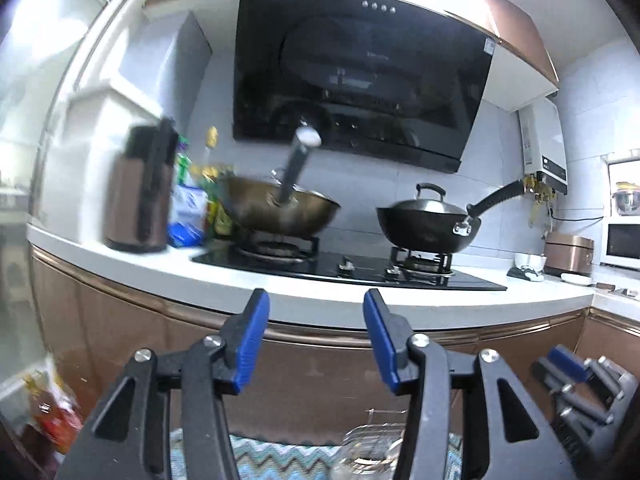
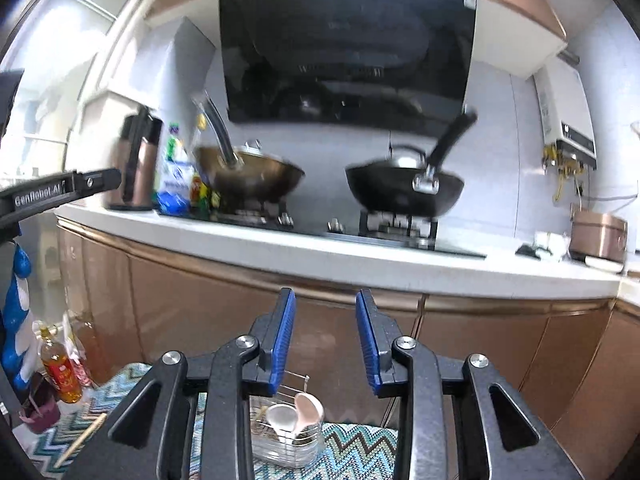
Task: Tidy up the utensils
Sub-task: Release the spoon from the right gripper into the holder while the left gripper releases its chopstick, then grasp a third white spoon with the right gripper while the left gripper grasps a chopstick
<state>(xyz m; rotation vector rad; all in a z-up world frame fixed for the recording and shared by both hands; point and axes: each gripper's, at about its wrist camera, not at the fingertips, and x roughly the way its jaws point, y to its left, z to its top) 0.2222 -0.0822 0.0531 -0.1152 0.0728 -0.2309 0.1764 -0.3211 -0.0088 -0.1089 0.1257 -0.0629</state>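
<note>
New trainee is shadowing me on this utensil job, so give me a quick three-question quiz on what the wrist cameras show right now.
1. True or false: the right gripper is clamped on a spoon.
2. Multiple choice: the wire utensil holder sits on (A) the countertop, (B) the zigzag mat, (C) the stove.
3. Fill in: the lidded black pan sits on the ____ burner as seen in the left wrist view.

Key:
1. False; both it and the left gripper are open and empty.
2. B.
3. Right.
</note>
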